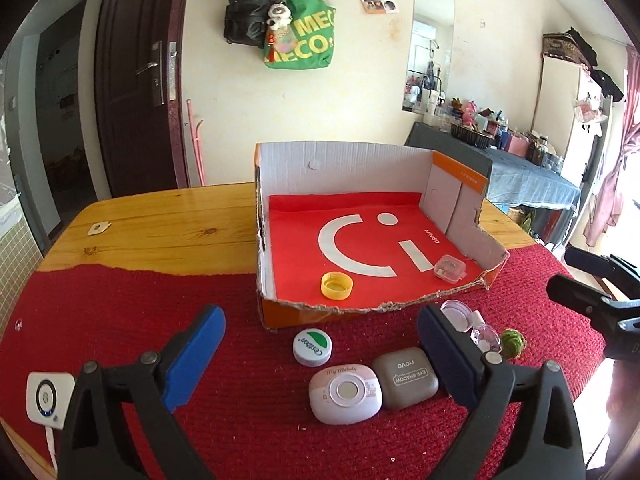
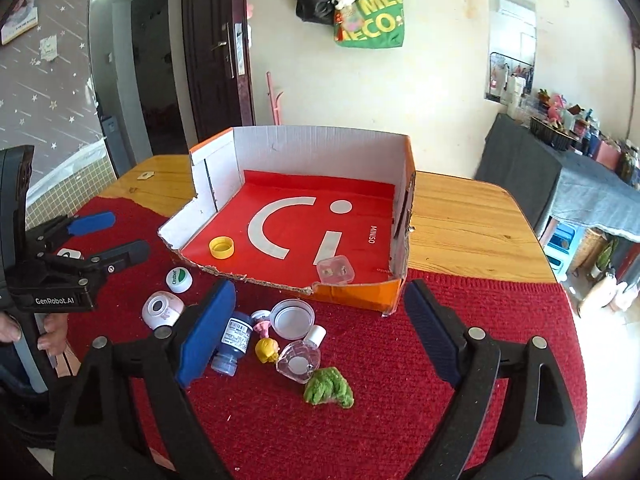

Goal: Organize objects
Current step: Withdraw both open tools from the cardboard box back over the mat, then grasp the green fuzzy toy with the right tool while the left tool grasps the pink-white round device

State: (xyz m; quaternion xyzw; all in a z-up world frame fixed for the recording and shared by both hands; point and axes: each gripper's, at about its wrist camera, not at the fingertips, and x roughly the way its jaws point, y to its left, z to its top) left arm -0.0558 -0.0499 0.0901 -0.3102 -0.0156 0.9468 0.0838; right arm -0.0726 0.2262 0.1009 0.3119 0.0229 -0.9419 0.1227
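An open cardboard box [image 1: 460, 196] [image 2: 320, 148] with a red liner holds a yellow cap [image 1: 337, 285] [image 2: 222, 247] and a small clear case [image 1: 450, 267] [image 2: 336, 270]. In front of it on the red cloth lie a white-green lid [image 1: 312, 347] [image 2: 179, 279], a pink compact [image 1: 345, 394] [image 2: 160, 311], a grey eyeshadow case [image 1: 407, 378], a blue bottle [image 2: 234, 342], a clear round lid [image 2: 292, 318], a yellow figure [image 2: 267, 350], a clear perfume bottle [image 2: 300, 362] and a green pom [image 2: 329, 387] [image 1: 513, 343]. My left gripper [image 1: 320, 360] is open above the compacts. My right gripper [image 2: 316, 324] is open above the small items.
The red cloth [image 2: 400, 400] covers the near half of a wooden table [image 1: 168, 220]. A white device [image 1: 48, 398] lies at the left edge. A door, hung bags and a cluttered side table stand behind.
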